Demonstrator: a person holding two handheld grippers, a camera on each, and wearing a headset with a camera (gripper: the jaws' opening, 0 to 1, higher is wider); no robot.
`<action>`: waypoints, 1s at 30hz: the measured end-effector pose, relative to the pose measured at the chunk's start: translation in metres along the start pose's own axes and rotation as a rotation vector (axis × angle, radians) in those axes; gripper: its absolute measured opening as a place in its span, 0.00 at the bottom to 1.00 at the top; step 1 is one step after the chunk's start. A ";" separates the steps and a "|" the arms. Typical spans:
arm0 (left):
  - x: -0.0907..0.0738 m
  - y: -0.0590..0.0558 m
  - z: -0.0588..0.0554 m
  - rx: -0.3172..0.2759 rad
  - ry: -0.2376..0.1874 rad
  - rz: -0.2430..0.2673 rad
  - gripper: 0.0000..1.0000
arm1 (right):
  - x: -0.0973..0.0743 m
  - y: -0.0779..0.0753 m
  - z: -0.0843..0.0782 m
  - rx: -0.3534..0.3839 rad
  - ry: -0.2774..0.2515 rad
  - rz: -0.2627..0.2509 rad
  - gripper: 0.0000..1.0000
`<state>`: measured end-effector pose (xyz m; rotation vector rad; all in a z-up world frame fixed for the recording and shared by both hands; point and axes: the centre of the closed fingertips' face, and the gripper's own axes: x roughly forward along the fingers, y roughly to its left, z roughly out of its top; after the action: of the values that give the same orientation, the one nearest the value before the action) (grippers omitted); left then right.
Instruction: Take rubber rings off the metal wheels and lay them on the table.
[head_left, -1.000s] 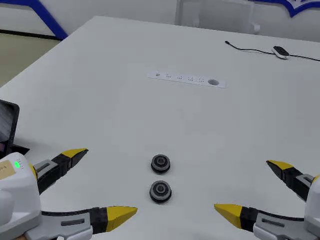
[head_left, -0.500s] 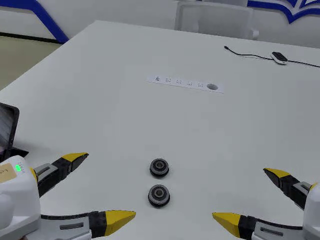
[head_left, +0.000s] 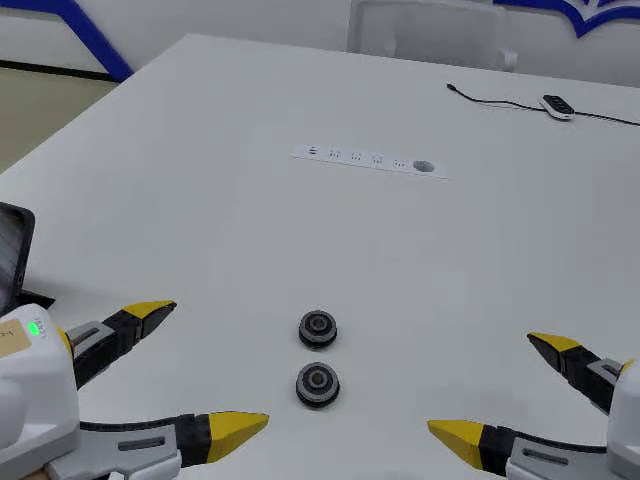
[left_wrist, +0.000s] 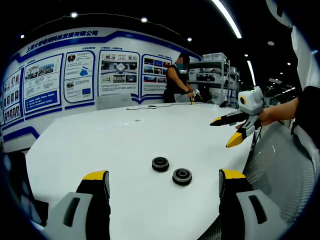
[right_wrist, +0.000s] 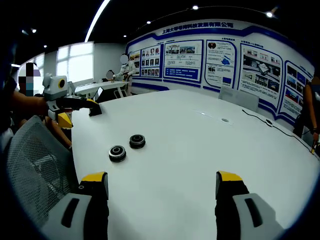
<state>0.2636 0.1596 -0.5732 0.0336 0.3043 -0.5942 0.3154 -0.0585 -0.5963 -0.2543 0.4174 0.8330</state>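
Note:
Two small metal wheels with black rubber rings lie flat on the white table, one behind the other: the far wheel (head_left: 318, 329) (left_wrist: 160, 163) (right_wrist: 137, 141) and the near wheel (head_left: 318, 384) (left_wrist: 182, 176) (right_wrist: 117, 153). My left gripper (head_left: 190, 368) (left_wrist: 163, 182) stands open at the lower left, well left of the wheels, with nothing between its yellow-tipped jaws. My right gripper (head_left: 500, 388) (right_wrist: 162, 184) is open at the lower right, apart from the wheels, also holding nothing. Each gripper appears in the other's view: the right gripper (left_wrist: 231, 131) and the left gripper (right_wrist: 80, 112).
A white power strip (head_left: 368, 160) is set into the table further back. A cable with a small remote (head_left: 557, 104) lies at the far right. A dark device (head_left: 12, 250) sits at the left edge. A mesh chair (right_wrist: 35, 165) stands by the table; people stand beyond.
The head camera has shifted slightly, so the whole picture has moved a little. The wheels and both open grippers stay where they were.

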 end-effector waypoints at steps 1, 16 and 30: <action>0.001 0.000 0.000 -0.001 0.000 -0.002 0.92 | 0.000 0.000 0.000 0.004 -0.001 0.000 0.90; 0.018 0.001 -0.004 0.027 0.051 -0.035 0.87 | 0.004 0.004 -0.003 0.154 -0.010 0.023 0.83; 0.037 -0.008 -0.012 0.082 0.122 -0.100 0.70 | 0.006 0.009 0.003 0.292 -0.046 0.056 0.69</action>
<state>0.2848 0.1337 -0.5947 0.1341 0.4020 -0.7056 0.3130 -0.0473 -0.5974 0.0475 0.4986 0.8197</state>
